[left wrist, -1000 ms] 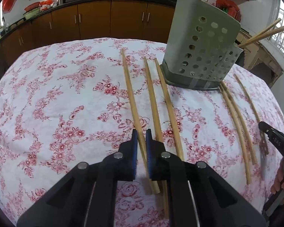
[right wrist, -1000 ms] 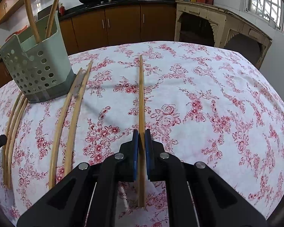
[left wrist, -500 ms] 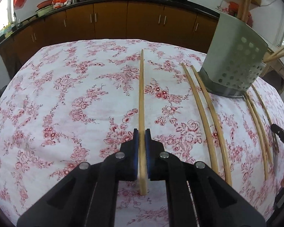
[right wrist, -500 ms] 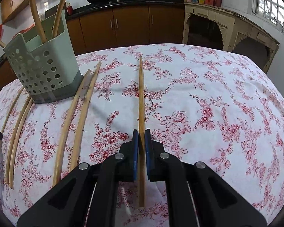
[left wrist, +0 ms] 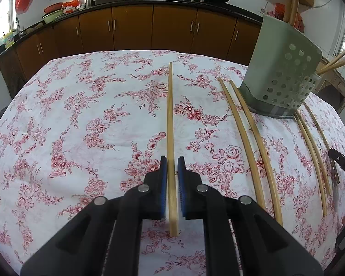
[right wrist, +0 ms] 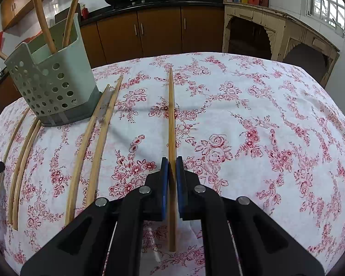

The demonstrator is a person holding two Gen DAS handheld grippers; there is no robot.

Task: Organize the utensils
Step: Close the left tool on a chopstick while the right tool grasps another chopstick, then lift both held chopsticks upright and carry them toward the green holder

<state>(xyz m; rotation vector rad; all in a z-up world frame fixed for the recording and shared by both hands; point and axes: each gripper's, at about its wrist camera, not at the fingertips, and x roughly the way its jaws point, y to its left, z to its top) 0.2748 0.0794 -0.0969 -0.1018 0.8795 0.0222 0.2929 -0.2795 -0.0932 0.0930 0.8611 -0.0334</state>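
A grey-green perforated utensil holder stands on your flowered tablecloth, at the far left in the right wrist view. Several bamboo chopsticks lean upright inside it.

Your right gripper points steeply down at the table. Its blue pads are pinched on a chopstick which runs straight away from you. Its near end sticks out behind the pads.

Your left gripper tilts down the same way. Its jaws are opening a little, with another chopstick between the pads; a thin gap shows on each side.

Loose chopsticks lie flat on the cloth: a pair just left of the holder, and three more to its right, near you.
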